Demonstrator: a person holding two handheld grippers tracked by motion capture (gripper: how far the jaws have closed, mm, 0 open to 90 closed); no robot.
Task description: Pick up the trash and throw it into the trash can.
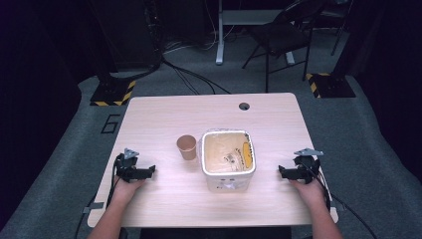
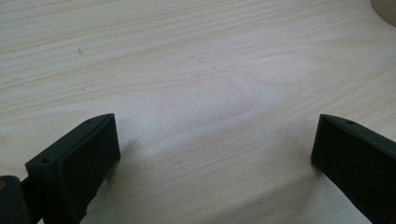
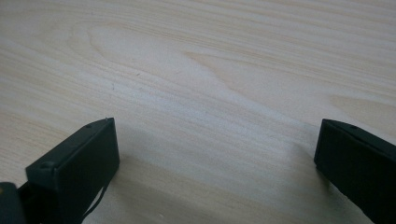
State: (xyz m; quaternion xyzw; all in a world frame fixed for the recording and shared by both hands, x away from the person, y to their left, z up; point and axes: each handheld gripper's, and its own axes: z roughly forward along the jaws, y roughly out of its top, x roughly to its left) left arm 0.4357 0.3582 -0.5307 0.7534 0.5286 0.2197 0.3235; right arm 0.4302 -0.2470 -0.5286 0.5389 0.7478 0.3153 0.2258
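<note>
Both grippers rest on the wooden table [image 1: 164,112], one to each side of the work, jaws spread wide and empty.

Left gripper [image 1: 145,172] — sits near the table's left edge; in its own view [image 2: 212,154] there is bare wood grain between the two black jaws and a pale curved rim just at the upper right corner, which I take to be the paper cup, though too little shows to be sure.

Right gripper [image 1: 281,172] — sits near the right edge, pointing inward; its own view [image 3: 215,158] has bare table between the jaws.

Between them: a small brown paper cup [image 1: 186,147], upright, mouth up, standing just beside the left wall of a white square tub [image 1: 228,158]. The tub holds some dark scraps and a yellow-orange strip along its right inner side — too small to name.

Relation that matters: the cup lies forward and to the right of the left gripper, with open table between them. The right gripper has the tub standing between it and the cup. Judgement — the left hand is the better placed for the cup; the right is nearer the tub's right wall.
</note>
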